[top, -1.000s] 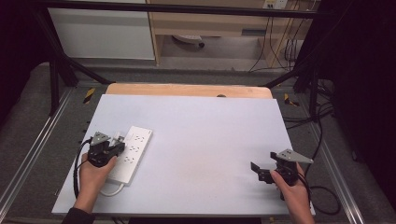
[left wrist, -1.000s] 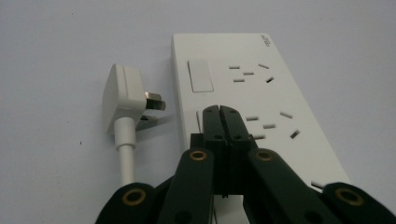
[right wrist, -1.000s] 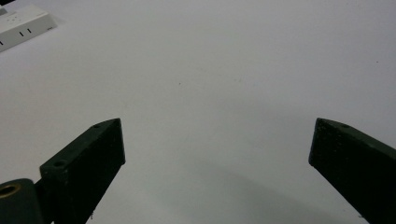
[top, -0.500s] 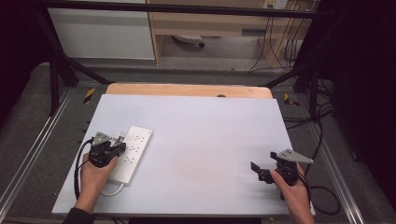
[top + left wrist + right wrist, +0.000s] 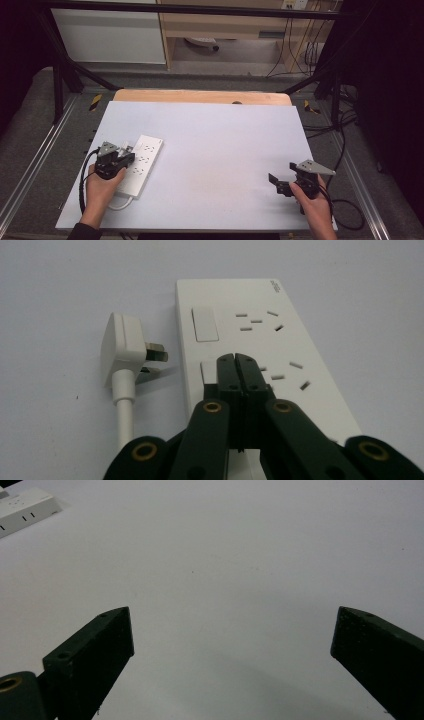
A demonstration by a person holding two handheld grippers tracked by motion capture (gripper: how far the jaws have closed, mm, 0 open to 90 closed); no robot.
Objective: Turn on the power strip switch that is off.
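A white power strip [image 5: 144,161] lies on the left part of the white table top [image 5: 215,145]. My left gripper [image 5: 129,159] is over its near half with the jaws shut together and nothing between them. In the left gripper view the shut tips [image 5: 235,360] sit above the power strip [image 5: 265,335], just below its rocker switch [image 5: 204,324]. I cannot tell if they touch it. A white plug [image 5: 125,345] with bare prongs lies unplugged to the strip's left, its cable [image 5: 125,415] running back. My right gripper [image 5: 280,184] stands open and empty at the front right; its jaws [image 5: 232,617] are wide apart over bare table.
A corner of the power strip [image 5: 25,509] shows far off in the right gripper view. A wooden edge [image 5: 200,96] borders the table's far side. Black frame posts, cabinets and loose cables [image 5: 305,55] stand beyond. A black cable [image 5: 350,210] trails off the right edge.
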